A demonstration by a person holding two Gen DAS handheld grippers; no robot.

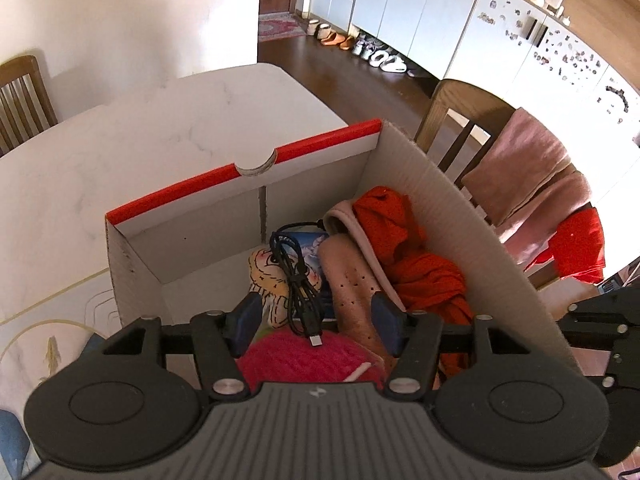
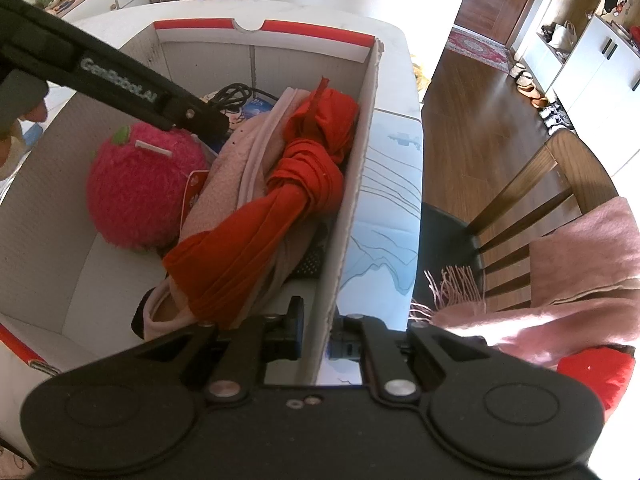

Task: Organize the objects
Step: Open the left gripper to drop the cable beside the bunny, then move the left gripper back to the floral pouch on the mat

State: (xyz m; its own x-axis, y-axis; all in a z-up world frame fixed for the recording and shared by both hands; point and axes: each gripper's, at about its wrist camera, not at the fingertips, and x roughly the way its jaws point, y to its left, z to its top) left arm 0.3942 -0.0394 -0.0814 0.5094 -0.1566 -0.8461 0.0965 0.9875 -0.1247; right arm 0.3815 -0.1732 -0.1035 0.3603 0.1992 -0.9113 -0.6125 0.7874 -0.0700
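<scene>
the left gripper [image 1: 316, 324] hangs spread and empty directly over the black cable [image 1: 296, 276], whose long axis runs away from it atop the toys inside the cardboard box [image 1: 248, 196], while the right gripper [image 2: 320, 344] pinches the box's near side wall.

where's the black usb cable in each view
Left wrist: the black cable lies centre frame, just ahead of the tongs, its plug on the pink plush ball.
Right wrist: coiled at upper centre, partly behind the other tool's arm.
Shared landmark: the knotted red cloth against the box's side wall.
</scene>
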